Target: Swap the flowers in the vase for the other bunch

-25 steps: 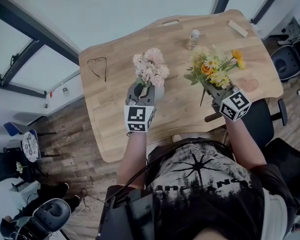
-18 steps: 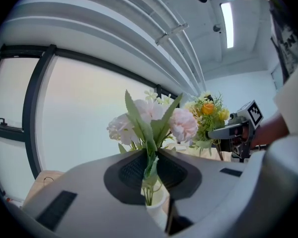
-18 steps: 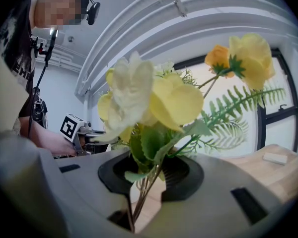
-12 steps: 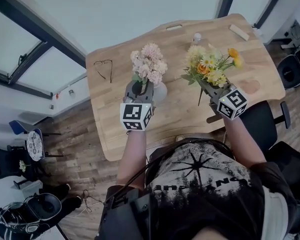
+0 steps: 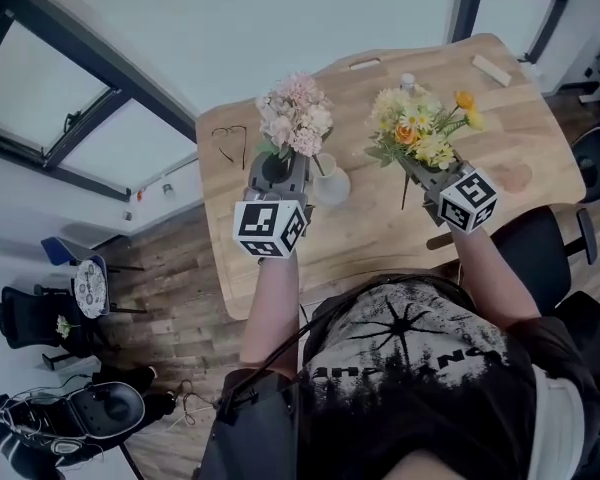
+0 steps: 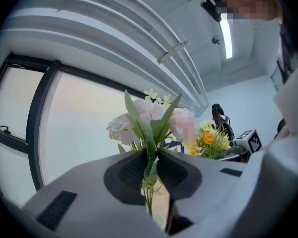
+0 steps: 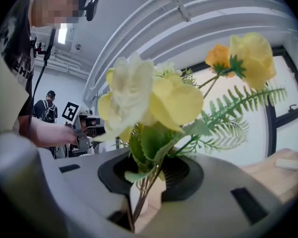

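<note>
- Pink bunch [image 5: 295, 118] and yellow-and-orange bunch [image 5: 420, 130] both hang over a pale wooden desk [image 5: 380, 233], where a person works on a bouquet swap with one bunch in each hand.
- The yellow-and-orange bunch, the replacement, waits over the desk's right side, well apart from the vase. The right hand-held gripper [image 5: 423, 171] pinches its stems low down, below the leaves.
- The pink bunch, the one to go, is in the left hand-held gripper [image 5: 280, 163], whose jaws are pressed on the thin stems just under the foliage.
- The white vase [image 5: 331, 182] stands on the desk just beside and below that gripper, and its mouth looks empty. The pink stems appear to end just above the rim, though whether they are fully clear cannot be told.
- On this showing, the removal is all but done. The pink bunch has yet to be laid aside, and the yellow stems have yet to be carried across and lowered into the vase.
- A pair of glasses [image 5: 230, 144], a small bottle [image 5: 408, 82] and a pale block [image 5: 492, 68] lie towards the desk's far edge, apart from the work.
</note>
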### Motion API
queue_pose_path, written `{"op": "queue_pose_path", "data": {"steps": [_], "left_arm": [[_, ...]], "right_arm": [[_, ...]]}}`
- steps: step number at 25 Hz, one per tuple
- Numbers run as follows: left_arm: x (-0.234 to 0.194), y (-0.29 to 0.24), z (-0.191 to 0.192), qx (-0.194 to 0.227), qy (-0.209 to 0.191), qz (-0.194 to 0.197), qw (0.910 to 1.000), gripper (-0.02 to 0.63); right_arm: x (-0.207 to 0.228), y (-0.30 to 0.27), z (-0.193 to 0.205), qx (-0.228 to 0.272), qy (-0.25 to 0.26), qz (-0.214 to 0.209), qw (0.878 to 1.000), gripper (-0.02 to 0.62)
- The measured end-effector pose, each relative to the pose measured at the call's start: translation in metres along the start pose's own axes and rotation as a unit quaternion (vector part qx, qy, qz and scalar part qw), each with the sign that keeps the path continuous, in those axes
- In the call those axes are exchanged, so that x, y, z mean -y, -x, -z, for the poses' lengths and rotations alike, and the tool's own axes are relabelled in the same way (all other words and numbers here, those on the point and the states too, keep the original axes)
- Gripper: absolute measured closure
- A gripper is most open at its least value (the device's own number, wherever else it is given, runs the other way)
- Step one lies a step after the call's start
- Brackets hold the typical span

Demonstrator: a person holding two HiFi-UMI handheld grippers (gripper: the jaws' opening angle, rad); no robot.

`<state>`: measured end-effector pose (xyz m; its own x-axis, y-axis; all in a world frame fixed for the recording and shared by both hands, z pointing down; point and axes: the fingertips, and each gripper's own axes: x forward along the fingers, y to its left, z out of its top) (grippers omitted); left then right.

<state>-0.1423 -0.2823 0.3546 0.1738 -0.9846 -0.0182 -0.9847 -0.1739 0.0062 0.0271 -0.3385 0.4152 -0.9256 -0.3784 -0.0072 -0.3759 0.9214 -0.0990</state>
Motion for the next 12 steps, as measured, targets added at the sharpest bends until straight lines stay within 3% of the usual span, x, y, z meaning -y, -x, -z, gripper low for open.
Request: {"op": "queue_pose_path", "data": {"steps": [12], "left_arm": [[-0.017,0.017,-0.046,0.028,-0.023,-0.032,0.9988,0.545]], "right_arm": [[-0.015,-0.021,-0.015,0.012,0.007,-0.034,0.999,0.499]]}}
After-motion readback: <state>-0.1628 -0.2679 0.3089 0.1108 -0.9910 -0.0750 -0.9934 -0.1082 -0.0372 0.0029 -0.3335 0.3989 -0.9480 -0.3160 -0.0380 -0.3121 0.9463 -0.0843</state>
